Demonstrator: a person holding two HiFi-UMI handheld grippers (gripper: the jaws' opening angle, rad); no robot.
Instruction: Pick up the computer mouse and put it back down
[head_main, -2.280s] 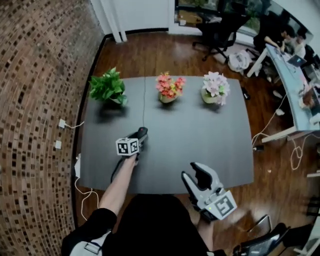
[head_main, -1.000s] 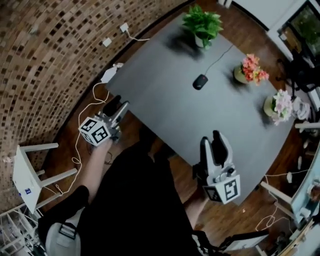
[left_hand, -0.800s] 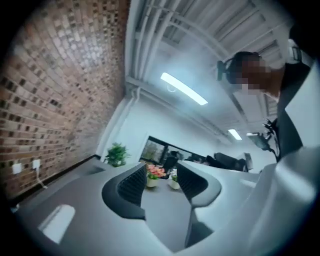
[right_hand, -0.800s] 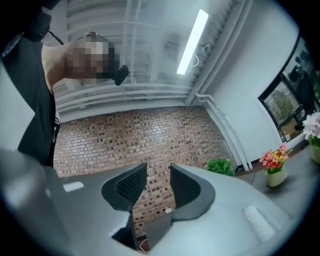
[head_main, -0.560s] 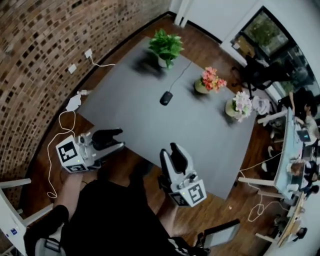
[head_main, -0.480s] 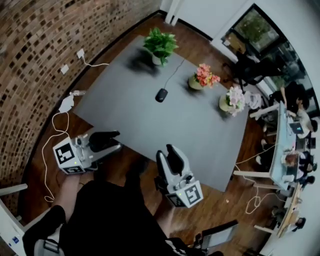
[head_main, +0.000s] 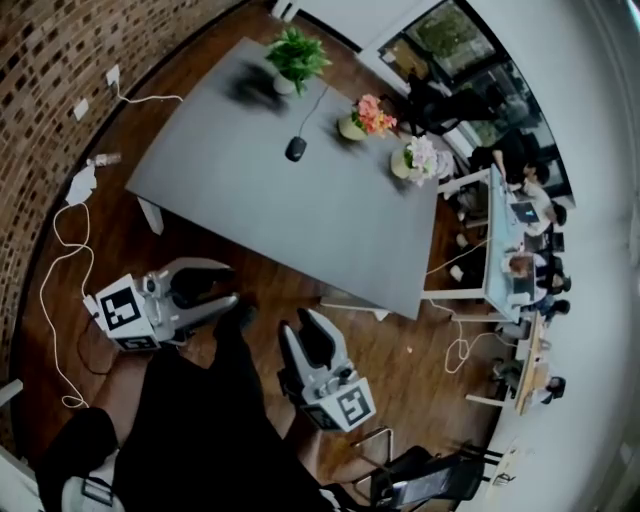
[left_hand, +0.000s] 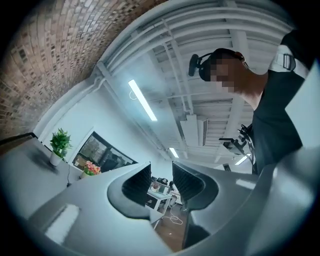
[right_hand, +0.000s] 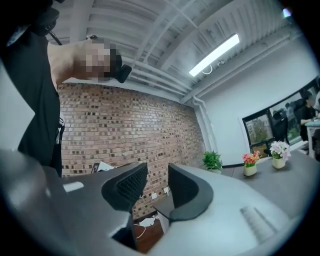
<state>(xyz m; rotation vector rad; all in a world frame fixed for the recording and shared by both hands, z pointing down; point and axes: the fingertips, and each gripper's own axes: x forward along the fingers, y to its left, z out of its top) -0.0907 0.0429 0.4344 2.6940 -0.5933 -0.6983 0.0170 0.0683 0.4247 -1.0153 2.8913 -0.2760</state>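
Mouse (head_main: 295, 148) sits on grey table (head_main: 300, 215), far side, nothing touching it. Its cord (head_main: 312, 110) runs off toward 1 o'clock. Plant (head_main: 295, 52) is at 12 o'clock of mouse, pink flowers (head_main: 368, 115) at 2 o'clock, white flowers (head_main: 420, 158) at 3 o'clock, all on table.

Both grippers are well clear of table, over wood floor (head_main: 115, 255), approx 6–7 o'clock of mouse. L gripper (head_main: 232, 286) points toward 3 o'clock in head view. Its jaws have just been closing; now a narrow gap, nothing btwn them, only room and ceiling seen past them. R gripper (head_main: 308, 322) is at 4 o'clock of L one and points to 11 o'clock. Its jaws are slightly apart too, empty, w/ brick wall (right_hand: 150, 135) behind the gap. Person in dark top (head_main: 210, 430) holds both.
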